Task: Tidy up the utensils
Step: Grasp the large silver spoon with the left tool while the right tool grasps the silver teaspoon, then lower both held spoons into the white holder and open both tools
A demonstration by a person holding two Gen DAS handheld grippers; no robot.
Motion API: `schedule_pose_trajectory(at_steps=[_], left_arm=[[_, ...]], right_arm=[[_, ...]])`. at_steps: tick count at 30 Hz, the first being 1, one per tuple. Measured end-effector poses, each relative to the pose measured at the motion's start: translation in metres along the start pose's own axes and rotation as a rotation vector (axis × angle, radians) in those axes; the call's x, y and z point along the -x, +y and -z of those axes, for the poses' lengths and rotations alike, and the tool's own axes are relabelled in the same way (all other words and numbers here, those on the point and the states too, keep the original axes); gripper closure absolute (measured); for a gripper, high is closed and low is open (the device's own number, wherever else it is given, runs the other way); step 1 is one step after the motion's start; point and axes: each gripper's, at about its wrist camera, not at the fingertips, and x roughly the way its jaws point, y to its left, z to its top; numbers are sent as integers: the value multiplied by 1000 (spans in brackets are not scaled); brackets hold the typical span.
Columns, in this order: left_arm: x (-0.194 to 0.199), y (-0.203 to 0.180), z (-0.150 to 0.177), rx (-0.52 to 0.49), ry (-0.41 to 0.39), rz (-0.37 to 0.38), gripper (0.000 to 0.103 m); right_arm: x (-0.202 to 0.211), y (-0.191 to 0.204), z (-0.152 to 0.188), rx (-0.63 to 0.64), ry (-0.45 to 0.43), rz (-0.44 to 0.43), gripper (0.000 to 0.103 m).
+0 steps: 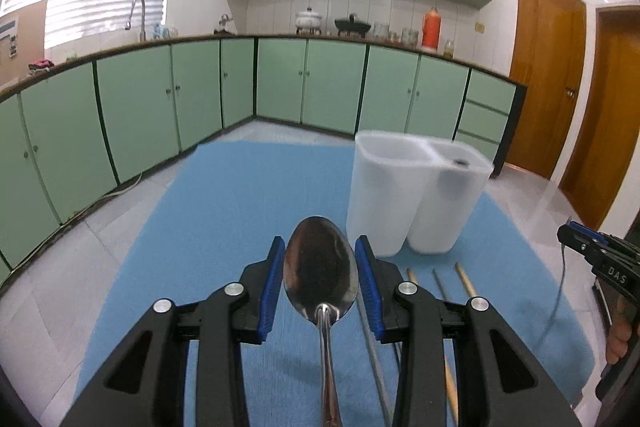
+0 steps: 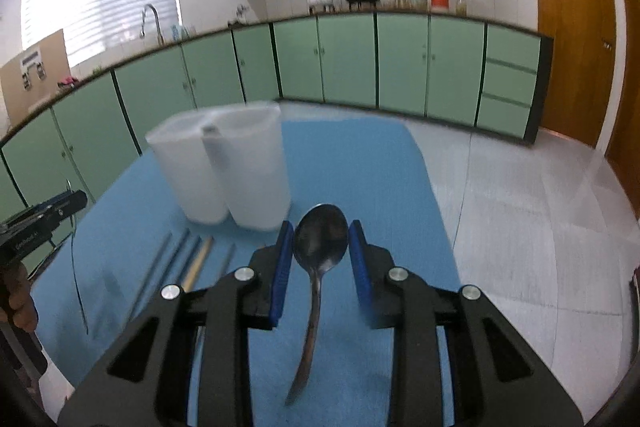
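The left gripper (image 1: 320, 259) is pinching a spoon (image 1: 320, 267) at lower centre; the right gripper (image 2: 321, 247) is pinching another spoon (image 2: 320, 239), with the white holder (image 2: 224, 171) standing upper left.

A shiny silver metal spoon (image 1: 320, 263) sits between black tongs (image 1: 320, 267) with blue pads (image 1: 269, 291). The soft mat (image 1: 224, 211) is plain blue. The two-part plastic holder (image 1: 416, 195) is milky white. Thin sticks (image 1: 466, 279) are tan and grey.

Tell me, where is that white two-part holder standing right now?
The white holder stands upright on the blue mat, at its far end, with the chopsticks lying on the mat just in front of it.
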Motion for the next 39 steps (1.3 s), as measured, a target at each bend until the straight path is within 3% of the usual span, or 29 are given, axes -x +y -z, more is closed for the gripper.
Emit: schedule_pose_trajectory(at_steps=[9, 16, 22, 29, 32, 39], left_arm=[[21, -4, -33, 9, -124, 29, 67], [22, -16, -83, 3, -253, 60, 67], [-2, -35, -126, -19, -359, 71, 67], [-43, -51, -157, -11, -445, 88, 67], [-68, -58, -156, -23, -445, 91, 67], [-112, -57, -134, -15, -367, 96, 67]], right_arm=[[21, 9, -34, 31, -111, -14, 76], [23, 19, -88, 70, -212, -31, 76], [-3, 27, -131, 79, -268, -30, 76], [-48, 31, -157, 89, -297, 3, 76], [-71, 29, -160, 77, -285, 6, 76], [-108, 31, -137, 92, -232, 28, 76]])
